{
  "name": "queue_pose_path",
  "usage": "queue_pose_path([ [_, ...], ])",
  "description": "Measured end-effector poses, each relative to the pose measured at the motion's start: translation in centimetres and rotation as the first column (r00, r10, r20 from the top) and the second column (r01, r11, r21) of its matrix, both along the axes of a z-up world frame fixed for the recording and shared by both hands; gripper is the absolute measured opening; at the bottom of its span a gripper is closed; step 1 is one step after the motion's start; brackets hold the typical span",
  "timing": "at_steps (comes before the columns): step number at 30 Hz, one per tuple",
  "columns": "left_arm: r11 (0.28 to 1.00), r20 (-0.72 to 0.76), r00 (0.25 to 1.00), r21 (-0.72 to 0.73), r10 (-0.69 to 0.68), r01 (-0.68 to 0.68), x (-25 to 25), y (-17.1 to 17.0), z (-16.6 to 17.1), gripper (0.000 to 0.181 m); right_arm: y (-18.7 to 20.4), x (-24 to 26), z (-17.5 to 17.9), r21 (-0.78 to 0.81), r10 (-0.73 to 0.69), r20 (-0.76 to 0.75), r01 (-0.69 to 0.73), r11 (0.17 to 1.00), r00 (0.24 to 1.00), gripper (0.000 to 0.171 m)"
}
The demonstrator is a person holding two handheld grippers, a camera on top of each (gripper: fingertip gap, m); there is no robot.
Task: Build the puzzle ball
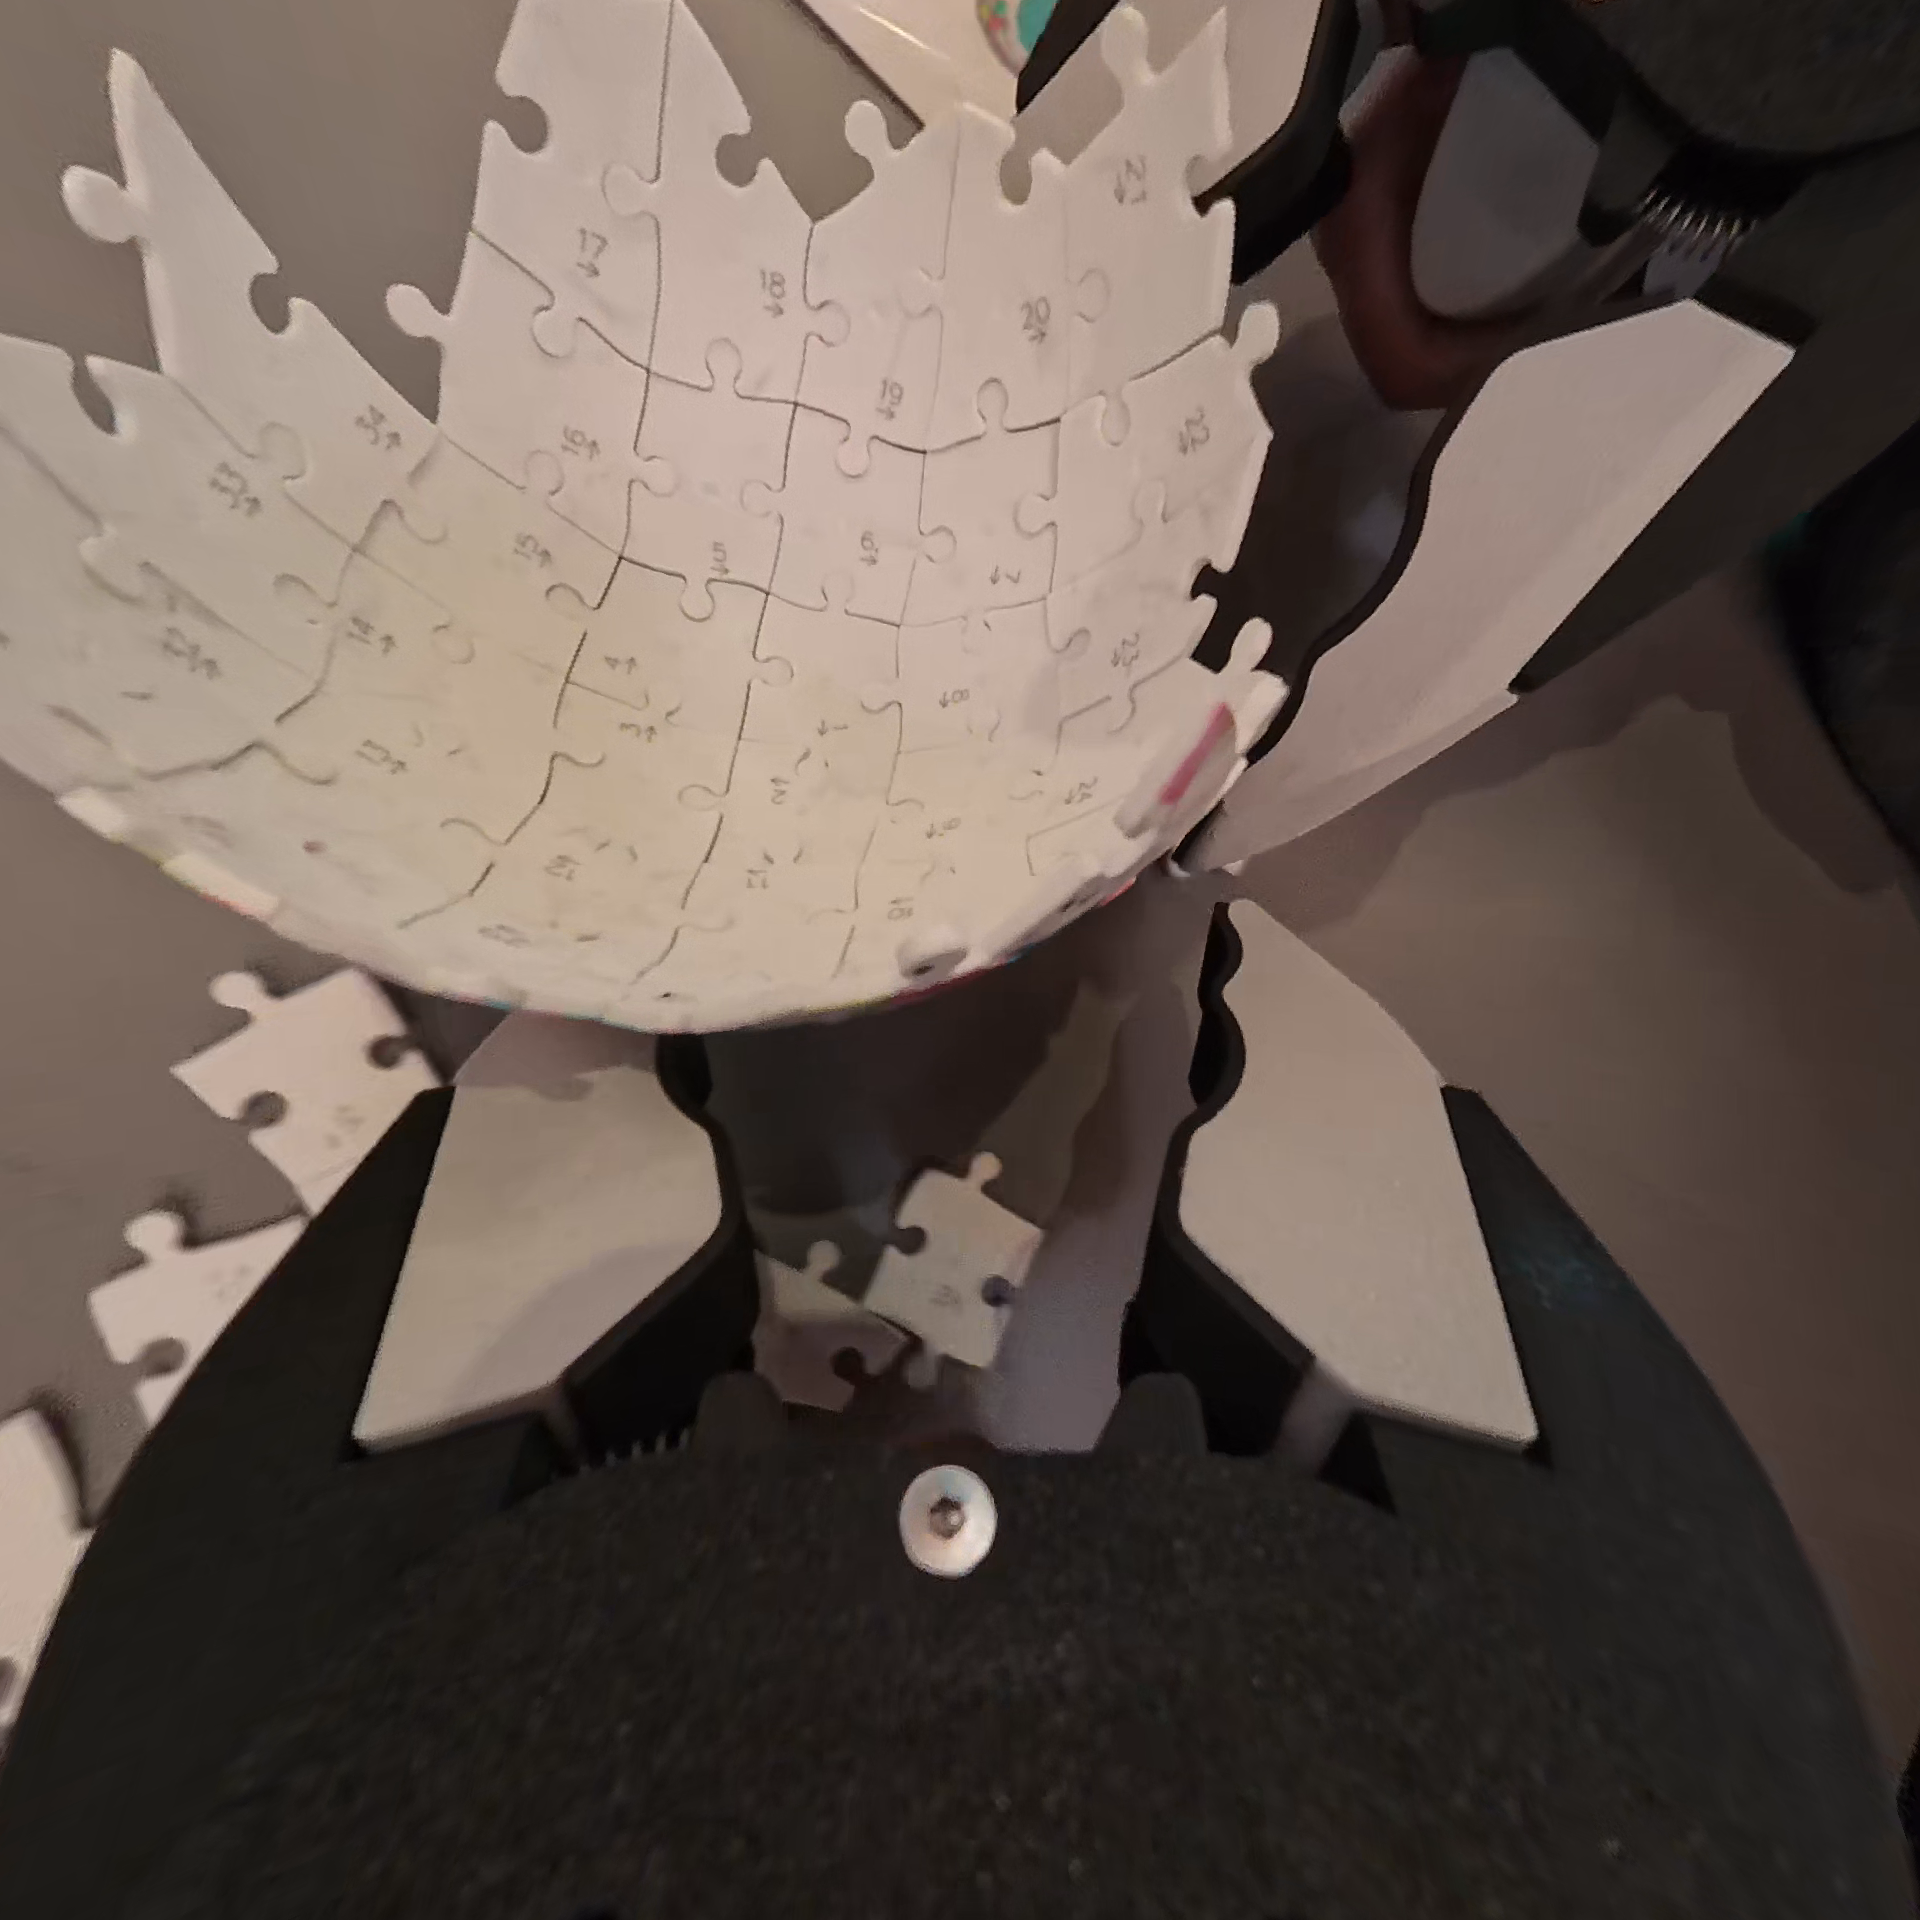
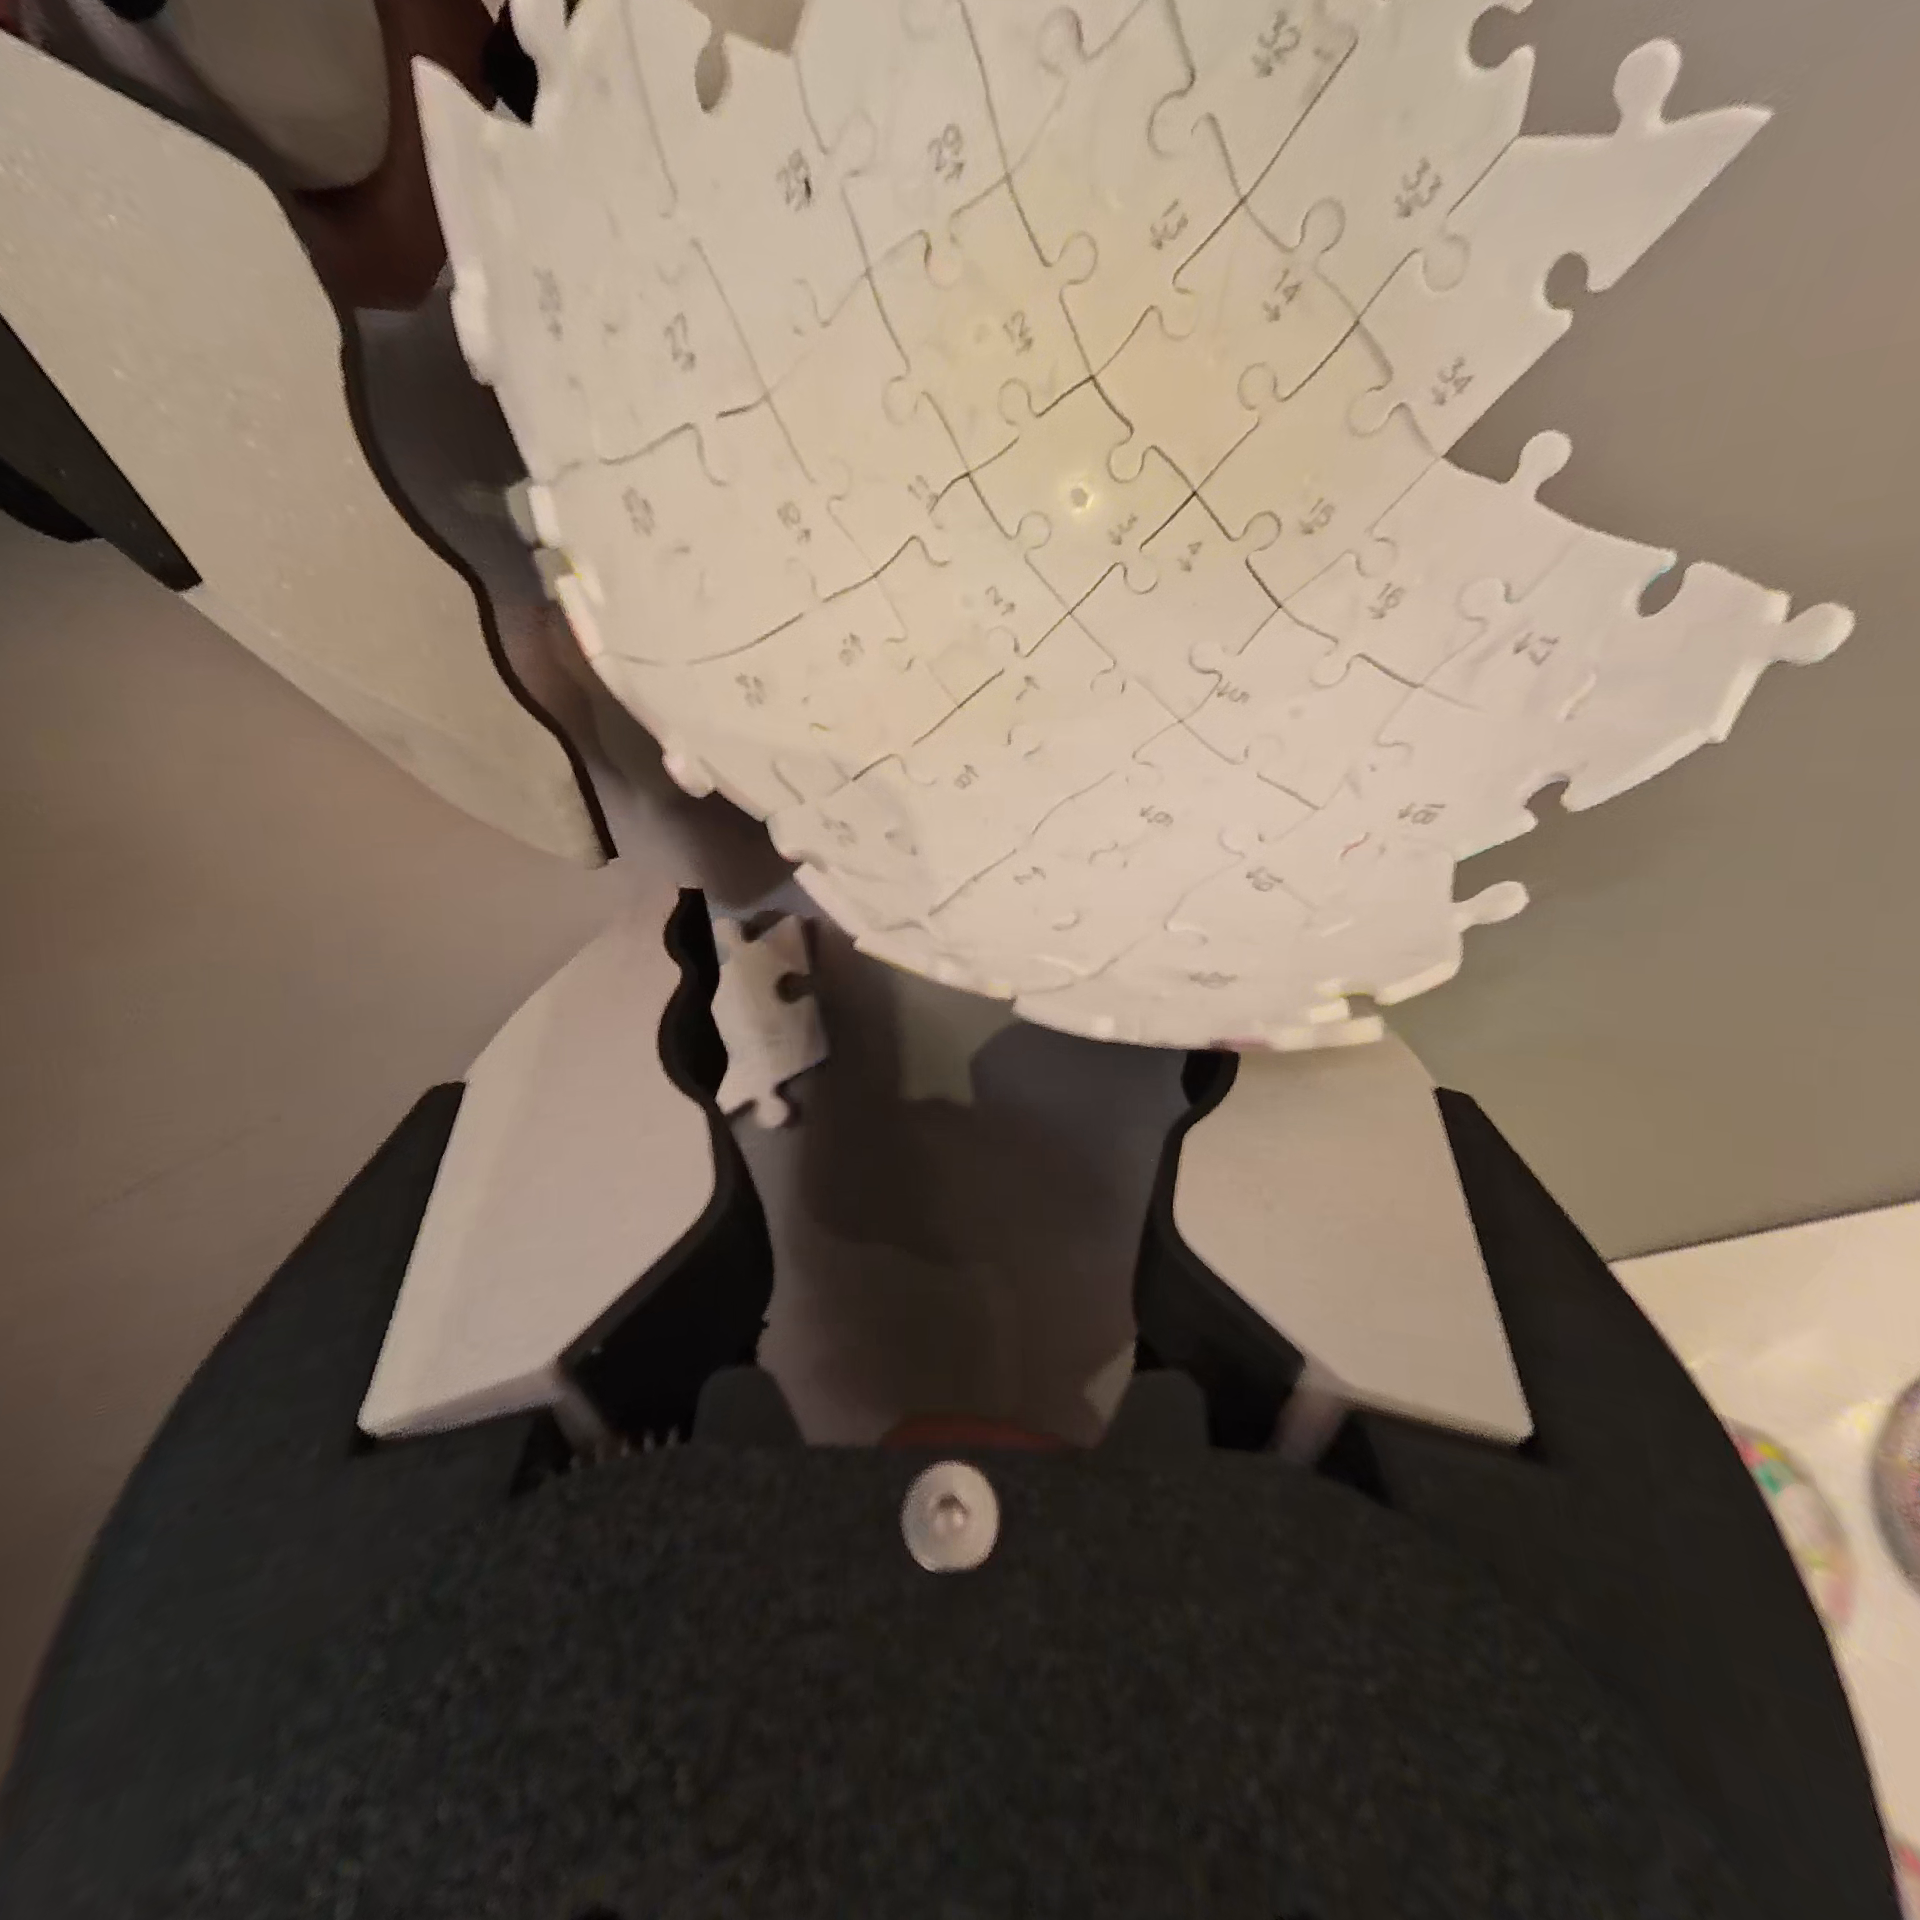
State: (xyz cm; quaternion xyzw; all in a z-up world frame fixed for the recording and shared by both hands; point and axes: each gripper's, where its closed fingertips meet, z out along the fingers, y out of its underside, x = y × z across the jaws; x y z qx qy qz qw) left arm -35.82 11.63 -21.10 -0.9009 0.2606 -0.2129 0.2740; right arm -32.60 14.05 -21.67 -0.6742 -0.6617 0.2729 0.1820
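The half-built puzzle ball [image 1: 727, 582] is a white shell of joined numbered pieces, its hollow side facing the camera, and it fills the upper left wrist view. My left gripper [image 1: 914, 1049] is open, with its jaws wide apart under the shell's lower rim. One of the right gripper's fingers [image 1: 1507, 582] touches the shell's right rim. In the right wrist view the shell [image 2: 1091, 499] hangs over my open right gripper [image 2: 966, 1039]. One of the left gripper's fingers [image 2: 270, 468] touches its left rim. A loose piece [image 2: 769, 1013] lies by my right gripper's left finger. What carries the shell is hidden.
Loose white pieces [image 1: 291, 1081] lie on the grey table at the left, and more [image 1: 956, 1268] lie between my left gripper's fingers. A white sheet or box with coloured ball pictures [image 2: 1766, 1382] sits at the lower right of the right wrist view.
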Motion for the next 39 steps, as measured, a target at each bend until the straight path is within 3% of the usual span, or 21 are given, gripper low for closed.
queue_pose_path([
  [8,1.0,-0.008,1.0,0.012,-0.011,0.011,0.9,-3.0,-0.1,0.091,-3.7,1.4,0.0,-0.002,0.016,-0.002,-0.016,1.0,1.0,0.087],
  [12,1.0,-0.024,1.0,0.003,0.02,-0.02,-0.2,-3.8,0.2,0.081,-3.6,2.7,0.1,0.007,-0.011,0.027,0.01,1.0,1.0,0.087],
  [15,0.998,-0.004,0.998,0.034,0.058,-0.058,-2.0,-5.2,2.2,0.085,-2.7,4.7,2.1,0.031,-0.077,0.004,0.077,0.997,0.997,0.085],
  [19,0.976,0.161,0.979,0.156,0.125,-0.15,-3.7,-7.6,6.1,0.081,-0.3,6.1,6.8,0.113,-0.163,-0.129,0.178,0.977,0.978,0.074],
  [24,0.872,0.4,0.876,0.285,0.27,-0.399,-5.7,-8.9,8.4,0.071,6.7,3.0,12.5,0.144,-0.246,-0.322,0.305,0.942,0.914,0.063],
  [27,0.836,0.477,0.831,0.298,0.287,-0.46,-6.3,-8.6,8.9,0.069,12.7,-1.2,10.8,0.156,-0.299,-0.278,0.35,0.924,0.913,0.071],
  [31,0.838,0.433,0.861,0.337,0.267,-0.43,-6.0,-8.1,8.5,0.069,19.9,-5.8,4.1,0.164,-0.34,-0.095,0.352,0.922,0.936,0.07],
  [39,0.891,0.371,0.904,0.308,0.21,-0.333,-3.8,-7.7,6.4,0.069,23.2,-10.8,-0.4,0.144,-0.29,-0.081,0.299,0.943,0.954,0.07],
])
